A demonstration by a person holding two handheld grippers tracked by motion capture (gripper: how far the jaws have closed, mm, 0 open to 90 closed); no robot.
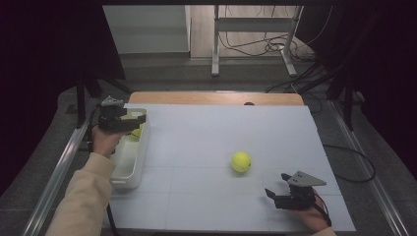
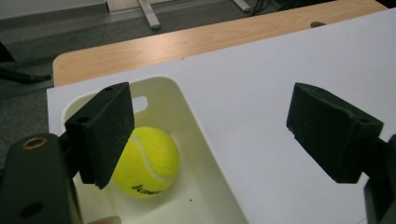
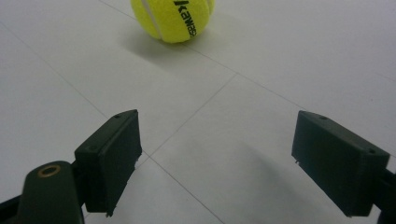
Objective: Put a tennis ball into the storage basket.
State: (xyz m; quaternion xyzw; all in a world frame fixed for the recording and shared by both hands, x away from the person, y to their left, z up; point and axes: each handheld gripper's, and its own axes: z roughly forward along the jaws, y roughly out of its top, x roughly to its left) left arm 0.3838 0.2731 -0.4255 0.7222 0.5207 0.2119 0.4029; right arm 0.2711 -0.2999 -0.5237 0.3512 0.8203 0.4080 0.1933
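Observation:
A yellow tennis ball point(image 1: 136, 132) lies at the far end of a white bin point(image 1: 129, 182) on the table's left side. My left gripper point(image 1: 140, 119) hovers over that end of the bin, open; in the left gripper view its jaws point(image 2: 210, 100) stand wide apart with nothing between them, and the ball point(image 2: 152, 163) rests below the left jaw inside the bin point(image 2: 205, 158). A second tennis ball point(image 1: 241, 161) sits on the white mat. My right gripper point(image 1: 276, 184) is open, low near the front right, pointing at that ball point(image 3: 173, 18), with a clear gap point(image 3: 217, 121) to it.
The white mat point(image 1: 206, 128) covers most of the wooden table point(image 1: 196, 97). The bin stands along the mat's left edge. Metal rails run along both sides of the table, and a frame with cables stands on the floor beyond.

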